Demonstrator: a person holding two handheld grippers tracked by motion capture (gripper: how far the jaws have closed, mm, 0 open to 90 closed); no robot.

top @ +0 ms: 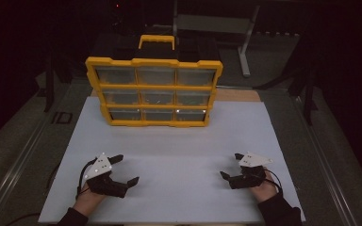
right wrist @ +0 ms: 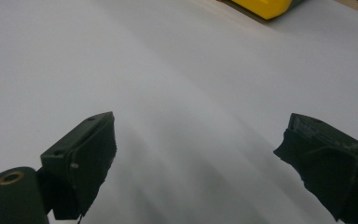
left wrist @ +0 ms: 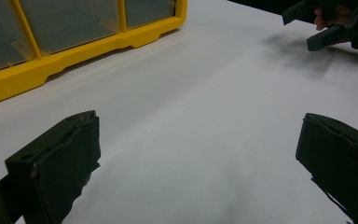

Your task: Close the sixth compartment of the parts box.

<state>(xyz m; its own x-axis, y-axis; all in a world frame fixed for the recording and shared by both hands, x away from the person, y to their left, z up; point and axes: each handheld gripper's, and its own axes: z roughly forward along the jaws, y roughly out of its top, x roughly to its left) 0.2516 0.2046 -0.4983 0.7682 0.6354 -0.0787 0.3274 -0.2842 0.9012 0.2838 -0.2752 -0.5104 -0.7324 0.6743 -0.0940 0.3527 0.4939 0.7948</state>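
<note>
You held your left gripper (top: 125, 169) low over the near left of the white board (top: 179, 141), jaws spread wide with nothing between them. Your right gripper (top: 231, 165) sat near the right edge, jaws likewise apart and empty. The yellow organizer case (top: 154, 92) stood upright at the board's far edge, well apart from both, its clear drawers facing you

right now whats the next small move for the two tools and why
Probably bring both forward toward the yellow organizer case. The left tool and right tool rest open and hold nothing at the near edge of the white board, well short of the case, which stands upright at the far end with its lid facing them.
</note>
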